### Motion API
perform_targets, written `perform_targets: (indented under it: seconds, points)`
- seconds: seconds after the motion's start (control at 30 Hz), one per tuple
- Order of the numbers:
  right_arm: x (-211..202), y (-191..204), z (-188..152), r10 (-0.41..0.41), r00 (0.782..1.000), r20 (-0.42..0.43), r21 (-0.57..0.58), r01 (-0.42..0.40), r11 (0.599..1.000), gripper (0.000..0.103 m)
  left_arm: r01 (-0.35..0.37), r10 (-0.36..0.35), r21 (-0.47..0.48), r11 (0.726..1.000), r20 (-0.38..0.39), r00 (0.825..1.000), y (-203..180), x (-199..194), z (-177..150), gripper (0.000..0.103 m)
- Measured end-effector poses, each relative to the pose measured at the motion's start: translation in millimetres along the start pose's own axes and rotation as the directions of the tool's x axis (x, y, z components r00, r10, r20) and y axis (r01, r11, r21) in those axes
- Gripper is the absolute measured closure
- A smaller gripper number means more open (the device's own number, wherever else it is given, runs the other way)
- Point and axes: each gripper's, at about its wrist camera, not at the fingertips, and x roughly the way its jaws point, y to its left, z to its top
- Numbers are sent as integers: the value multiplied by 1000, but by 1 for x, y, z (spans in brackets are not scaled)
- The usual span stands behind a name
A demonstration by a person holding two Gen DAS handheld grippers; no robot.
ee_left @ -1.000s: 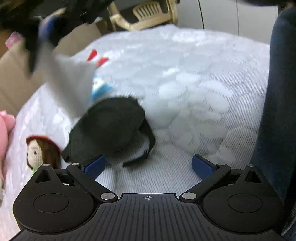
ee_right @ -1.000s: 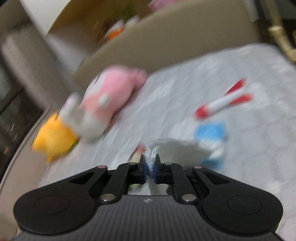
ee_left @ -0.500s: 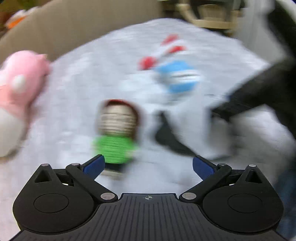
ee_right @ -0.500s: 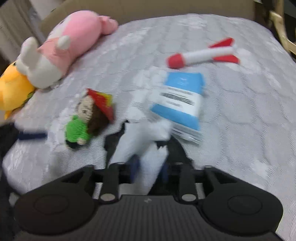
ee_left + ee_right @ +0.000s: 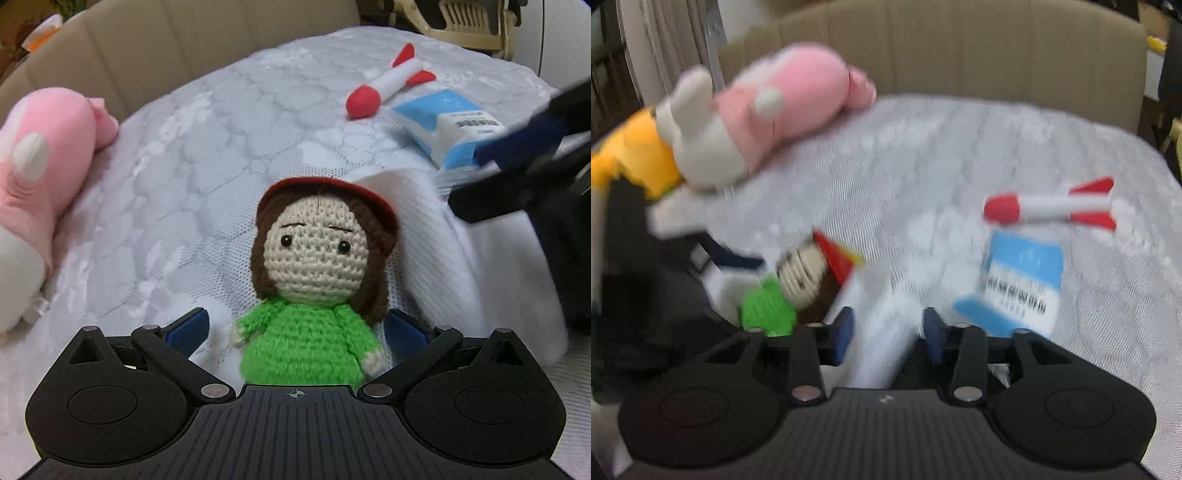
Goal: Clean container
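The pale quilted bed (image 5: 258, 155) is carrying everything, and the container itself is lying nowhere I can pick out with certainty; only a dark mass is showing at the right edge of the left wrist view, too blurred to name; so the step in hand is looking like a handover between wiping and clearing. The right gripper (image 5: 888, 334) is opening its jaws, with the white tissue (image 5: 882, 343) lying loose between them, not pinched; the left gripper (image 5: 295, 328) is standing wide open with the crochet doll (image 5: 310, 280) between its fingers, untouched. Next, the left jaws are needing to close squarely on the doll's green body. Crowding the space are the pink plush (image 5: 44, 155), the blue tissue pack (image 5: 447, 125) and the toy rocket (image 5: 388, 83).
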Motion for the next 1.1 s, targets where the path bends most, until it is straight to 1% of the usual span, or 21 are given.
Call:
perform_targets:
  seconds: [0.07, 0.13, 0.2, 0.23, 0.27, 0.3, 0.37, 0.43, 0.5, 0.53, 0.6, 0.63, 0.67, 0.7, 0.73, 0.77, 0.83, 0.87, 0.9, 1.03, 1.1]
  points:
    - [6, -1, -1, 55, 998, -30, 21, -54, 998, 52, 8, -9, 13, 1000, 38, 999, -2, 2, 2, 0]
    - [20, 0, -7, 82, 993, -85, 24, -81, 996, 54, 0, -1, 29, 1000, 57, 998, -8, 4, 1, 0]
    - [31, 1, -10, 66, 992, -110, 3, -66, 998, 57, -9, 7, 28, 1000, 81, 997, -13, 5, -4, 1]
    - [35, -2, -11, 64, 990, -122, 5, -64, 998, 61, 8, -8, 7, 1000, 79, 997, -12, 3, -5, 6]
    - [40, -5, -12, 64, 988, -142, 19, -62, 998, 68, 33, -31, -23, 999, 69, 997, -9, 2, -5, 13]
    - [42, -8, -13, 57, 986, -155, 24, -54, 998, 79, 58, -55, -53, 997, 59, 997, -7, 0, -5, 16]
    - [41, -9, -14, 23, 989, -149, 0, -23, 1000, 94, 82, -79, -83, 993, 41, 996, -4, -5, -4, 23]
    - [33, -10, -14, -7, 991, -130, -13, 5, 1000, 95, 90, -88, -77, 993, 21, 996, -8, -15, -5, 27]
    - [19, -14, -14, -41, 994, -101, 9, 42, 999, 96, 117, -117, -72, 991, -9, 993, -18, -27, -8, 27]
    - [11, -17, -14, -54, 995, -82, 33, 57, 998, 96, 134, -136, -74, 988, -30, 990, -25, -33, -10, 27]
    - [-7, -28, -12, -53, 998, -46, 113, 58, 992, 96, 174, -180, -83, 981, -79, 980, -39, -43, -14, 26]
    - [-17, -35, -12, -28, 999, -28, 173, 33, 984, 96, 201, -211, -93, 975, -111, 971, -47, -46, -16, 22]
    - [-28, -41, -11, 19, 1000, -6, 243, -17, 970, 96, 216, -229, -103, 971, -142, 963, -55, -49, -18, 20]
    - [-38, -46, -11, 80, 996, 27, 313, -84, 946, 96, 215, -230, -109, 971, -166, 959, -64, -53, -20, 18]
    - [-47, -48, -11, 136, 989, 63, 362, -150, 920, 96, 212, -229, -108, 971, -173, 958, -71, -58, -21, 16]
    - [-55, -48, -11, 192, 976, 102, 397, -217, 892, 96, 214, -230, -107, 971, -172, 958, -76, -63, -23, 12]
    - [-56, -41, -10, 266, 954, 136, 413, -299, 860, 96, 220, -236, -109, 969, -169, 957, -85, -75, -25, 9]
    - [-53, -35, -9, 294, 946, 135, 408, -323, 854, 96, 224, -242, -118, 967, -169, 955, -87, -80, -26, 9]
    - [-44, -28, -8, 309, 945, 111, 387, -327, 862, 95, 224, -243, -124, 967, -171, 955, -87, -84, -26, 9]
    - [-2, -3, -12, 266, 963, -50, 262, -244, 934, 95, 190, -211, -121, 974, -187, 959, -83, -96, -29, 6]
    - [8, -1, -19, 243, 963, -115, 236, -211, 949, 95, 182, -206, -135, 974, -198, 958, -79, -95, -32, 5]
